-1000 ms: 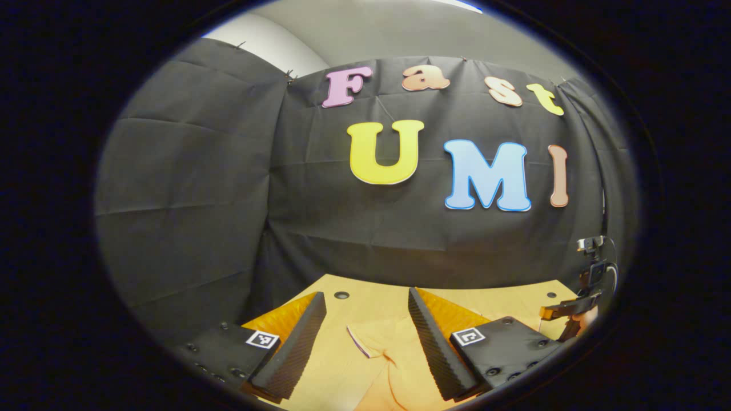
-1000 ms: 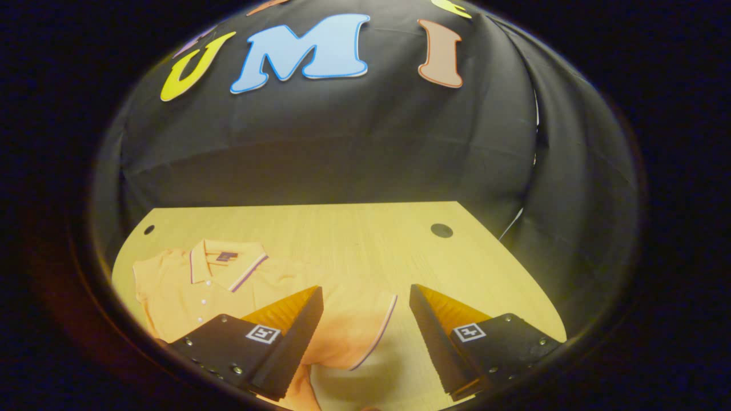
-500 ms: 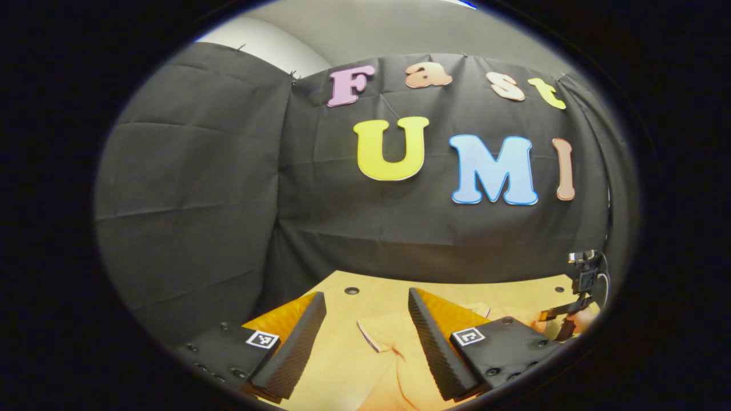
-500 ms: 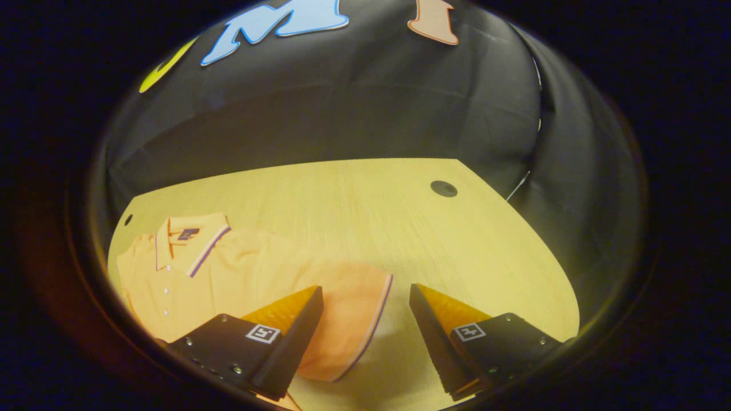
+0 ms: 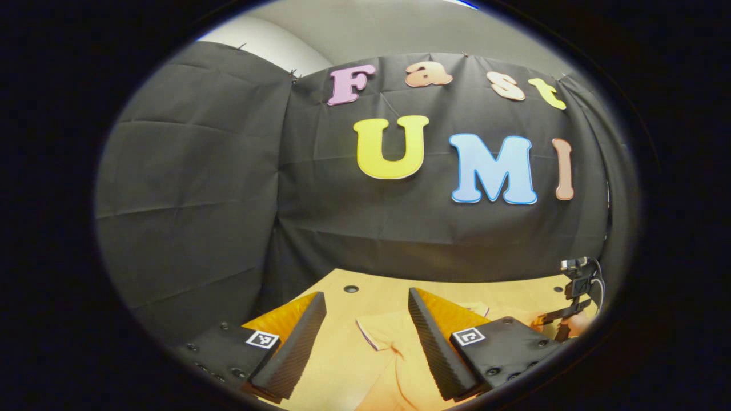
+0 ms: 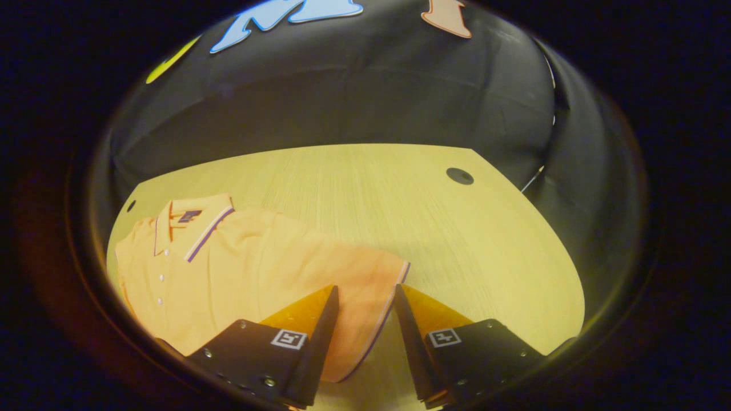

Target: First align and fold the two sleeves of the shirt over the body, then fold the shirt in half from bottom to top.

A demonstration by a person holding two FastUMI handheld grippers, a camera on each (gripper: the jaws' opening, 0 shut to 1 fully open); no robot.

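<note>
Narrowing since half a second ago, the right gripper (image 6: 365, 297) has its fingers partly drawn in around the hemmed edge of the right sleeve (image 6: 365, 285), with a gap on each side of the cloth and nothing pinched yet. Its view has barely shifted otherwise. The left gripper (image 5: 365, 302) has hardly changed: fingers wide apart, hovering above the other sleeve (image 5: 382, 331).

The wooden table (image 6: 400, 188) is the largest thing, pale, fine-grained, with rounded corners and a round dark cable hole (image 6: 460, 176) at two o'clock in the right gripper view. Black creased cloth walls close the booth behind it.

The orange polo shirt (image 6: 240, 268) lies flat at nine o'clock in that view, soft knit, with a collar (image 6: 197, 220) edged in white and purple stripes, small white buttons, and the same striped trim along the sleeve hem.

Each gripper's inner finger faces are ribbed, wedge-shaped foam; square printed markers sit on the finger bases.

At four o'clock in the left gripper view, the right gripper (image 5: 562, 315) shows small and far off, over the shirt.
</note>
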